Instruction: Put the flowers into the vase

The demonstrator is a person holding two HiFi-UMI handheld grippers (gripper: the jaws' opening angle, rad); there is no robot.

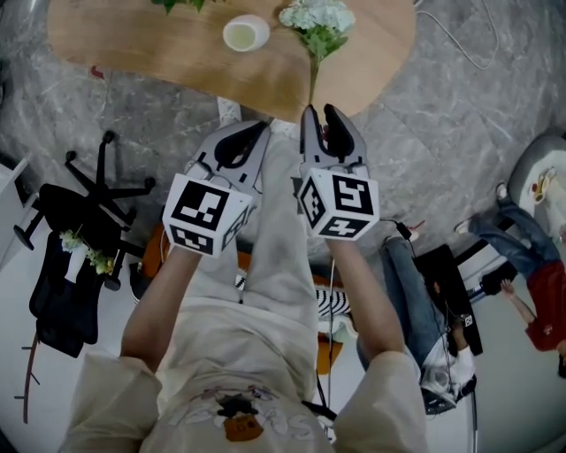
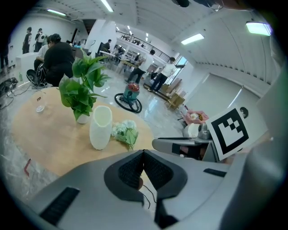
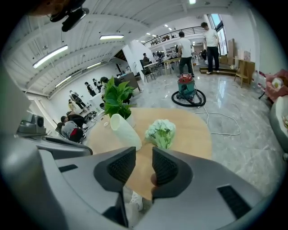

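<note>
A white vase (image 1: 245, 34) stands on the wooden table (image 1: 133, 44), which lies ahead of both grippers. A bunch of white flowers (image 1: 317, 19) with green leaves lies to its right, the stem pointing at the table's near edge. In the left gripper view the vase (image 2: 101, 127) is upright with the flowers (image 2: 125, 132) beside it. The right gripper view shows the vase (image 3: 125, 131) and the flowers (image 3: 161, 131) past the jaws. My left gripper (image 1: 262, 128) is shut and empty, short of the table edge. My right gripper (image 1: 322, 113) is open a little, nothing between its pads, close to the stem's end.
A potted green plant (image 2: 83, 90) stands behind the vase on the table (image 3: 198, 134). A black office chair (image 1: 97, 190) is on the floor at the left. People sit at the right (image 1: 531, 292). A floor-cleaning machine (image 3: 186, 92) and a cable (image 1: 460, 40) lie beyond the table.
</note>
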